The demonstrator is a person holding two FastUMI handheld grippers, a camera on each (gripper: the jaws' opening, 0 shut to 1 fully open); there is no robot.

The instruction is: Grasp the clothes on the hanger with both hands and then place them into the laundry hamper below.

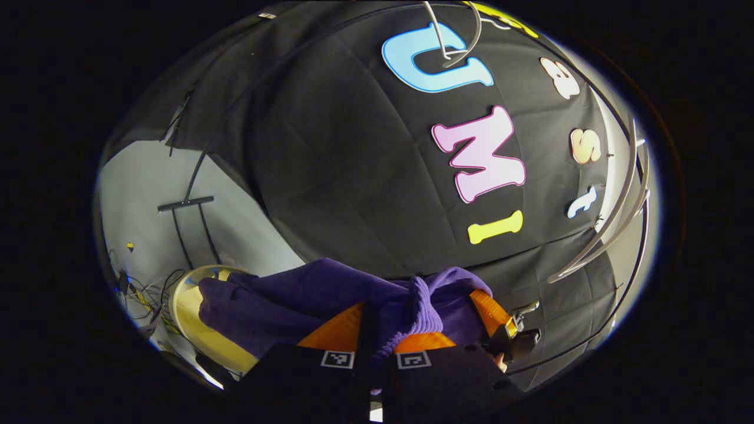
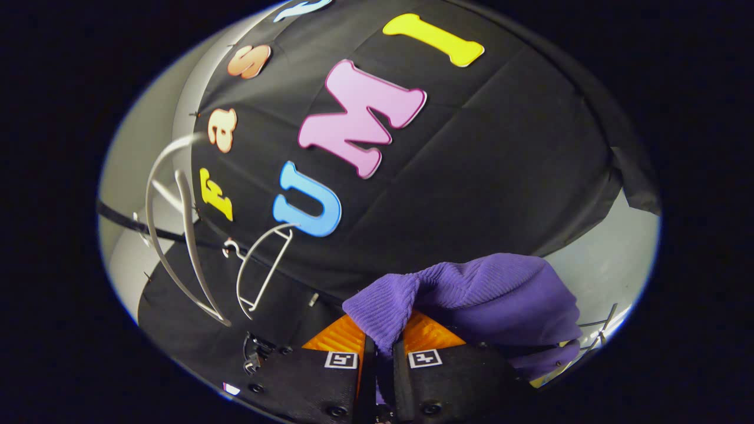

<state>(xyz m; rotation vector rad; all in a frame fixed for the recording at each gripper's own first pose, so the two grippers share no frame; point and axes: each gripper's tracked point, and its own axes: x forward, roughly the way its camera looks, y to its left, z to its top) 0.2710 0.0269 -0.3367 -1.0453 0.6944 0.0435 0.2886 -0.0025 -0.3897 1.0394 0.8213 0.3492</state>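
The purple garment is pinched between both fingers of the left gripper and right gripper; unequal release could drape it outside the hamper.

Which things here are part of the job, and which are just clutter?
Job:
- purple garment, pinched in both tongs
- left tongs
- right tongs
- laundry hamper, pale rim under the cloth
- white hangers, now bare

Lying about:
- cables on the floor

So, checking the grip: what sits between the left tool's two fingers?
A bunched fold of the purple garment is pinched between the left tool's fingers, seen in the left gripper view.
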